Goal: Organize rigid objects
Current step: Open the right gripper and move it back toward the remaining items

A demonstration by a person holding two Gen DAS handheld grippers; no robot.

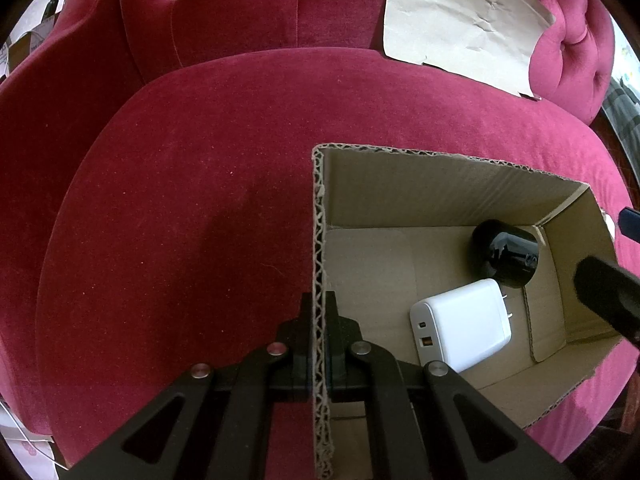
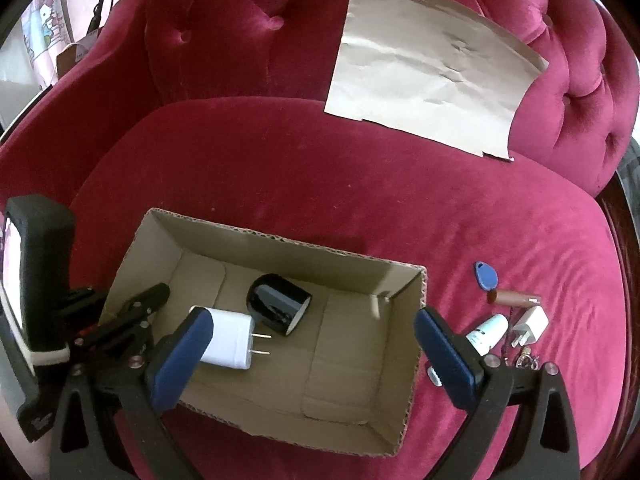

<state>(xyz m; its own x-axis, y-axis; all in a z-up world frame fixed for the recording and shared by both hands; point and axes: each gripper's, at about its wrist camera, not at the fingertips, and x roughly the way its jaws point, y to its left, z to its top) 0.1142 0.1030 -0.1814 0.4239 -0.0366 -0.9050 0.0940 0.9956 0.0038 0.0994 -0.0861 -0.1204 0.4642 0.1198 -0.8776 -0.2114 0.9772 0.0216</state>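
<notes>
An open cardboard box (image 1: 400,188) (image 2: 280,252) sits on a red velvet sofa seat. Inside lie a white charger (image 1: 460,324) (image 2: 230,340) with its prongs out and a black glossy cylinder (image 1: 506,254) (image 2: 278,308) on its side. My left gripper (image 1: 319,304) is shut on the box's left wall, one finger on each side of the corrugated edge. My right gripper (image 2: 314,320) hovers over the box, open wide with blue pads (image 2: 184,356) and nothing held. Its left pad hangs just above the white charger.
Right of the box, on the seat, lie a blue key fob (image 2: 485,276), a brown tube (image 2: 514,298), a small white plug (image 2: 530,326), a white tube (image 2: 488,332) and some metal bits. A creased paper sheet (image 2: 432,80) leans on the sofa back.
</notes>
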